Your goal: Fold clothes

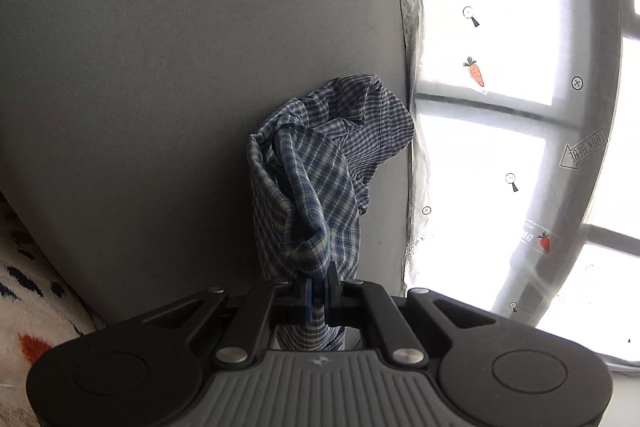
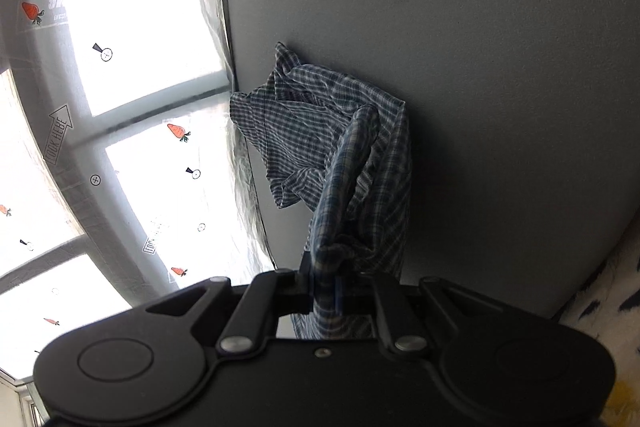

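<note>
Grey wall [image 1: 180,67] behind; both tongs [image 1: 319,291] [image 2: 325,293] pinch the checked shirt [image 1: 316,163], tilted downward.

I see a plain grey wall [image 1: 180,87] filling most of both views, with a bright window [image 2: 132,7] beside it under what looks like clear plastic film printed with carrot stickers [image 1: 475,71] and arrows. A white fleecy blanket [image 1: 28,307] with dark and orange flecks sits at the lower corner.

"LOOK HERE" arrow sticker [image 1: 585,149] on window film [image 1: 500,147]
</note>
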Action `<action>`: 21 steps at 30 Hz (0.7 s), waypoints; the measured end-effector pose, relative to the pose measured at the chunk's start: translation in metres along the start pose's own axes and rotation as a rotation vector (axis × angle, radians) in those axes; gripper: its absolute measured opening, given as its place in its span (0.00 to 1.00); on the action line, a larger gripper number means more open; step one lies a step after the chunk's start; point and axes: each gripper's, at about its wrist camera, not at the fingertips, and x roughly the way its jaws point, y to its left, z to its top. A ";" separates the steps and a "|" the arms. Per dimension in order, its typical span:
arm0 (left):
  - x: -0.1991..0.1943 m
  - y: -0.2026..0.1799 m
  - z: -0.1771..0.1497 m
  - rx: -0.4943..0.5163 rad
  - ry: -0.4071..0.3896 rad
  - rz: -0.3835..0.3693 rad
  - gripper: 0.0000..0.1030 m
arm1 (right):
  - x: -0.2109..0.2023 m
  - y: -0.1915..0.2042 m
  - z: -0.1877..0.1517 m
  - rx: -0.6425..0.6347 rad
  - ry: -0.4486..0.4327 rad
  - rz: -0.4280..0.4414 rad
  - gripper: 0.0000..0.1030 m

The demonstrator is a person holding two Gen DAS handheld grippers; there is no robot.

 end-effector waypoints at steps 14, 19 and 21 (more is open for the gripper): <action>0.051 -0.031 0.041 -0.049 -0.012 -0.016 0.05 | 0.049 0.021 0.021 0.094 0.012 -0.028 0.10; 0.077 -0.054 0.061 -0.041 -0.019 -0.043 0.06 | 0.076 0.036 0.033 0.119 0.004 0.007 0.11; 0.089 -0.064 0.068 -0.035 -0.028 -0.051 0.06 | 0.086 0.041 0.040 0.130 -0.007 0.019 0.11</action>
